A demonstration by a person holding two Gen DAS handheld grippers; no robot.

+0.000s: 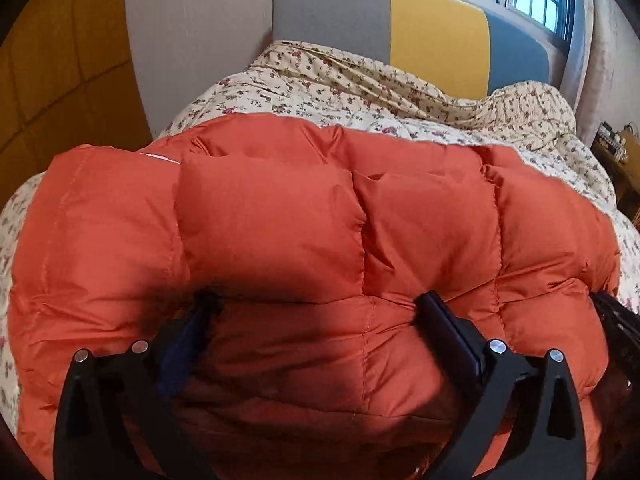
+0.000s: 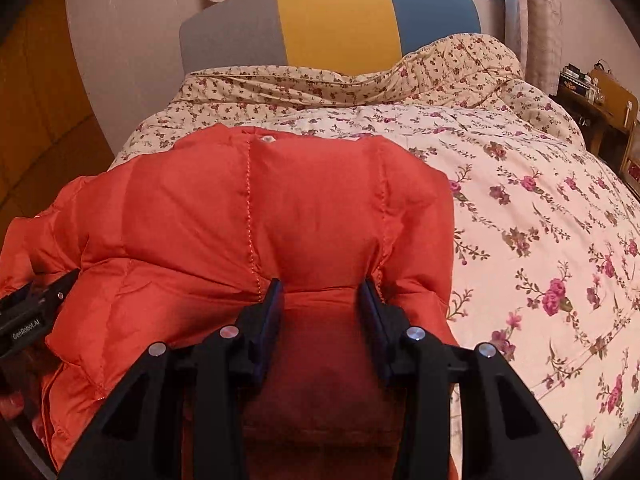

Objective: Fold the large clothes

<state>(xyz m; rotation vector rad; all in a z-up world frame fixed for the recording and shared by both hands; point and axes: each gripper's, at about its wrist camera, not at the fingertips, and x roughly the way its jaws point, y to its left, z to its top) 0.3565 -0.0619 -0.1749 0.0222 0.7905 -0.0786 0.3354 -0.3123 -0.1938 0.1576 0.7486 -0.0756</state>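
Note:
An orange quilted puffer jacket lies bunched on a bed with a floral quilt. My left gripper has its jaws wide apart, pressed into the jacket's near edge with padding bulging between them. In the right wrist view the jacket fills the left half. My right gripper has its jaws narrower, closed on a thick fold of the jacket's near right part. The left gripper's tip shows at the left edge of that view, against the jacket.
The floral quilt spreads to the right of the jacket. A grey, yellow and blue headboard stands at the far end under a window. A wooden side table with small items is at the far right. A yellow wardrobe is on the left.

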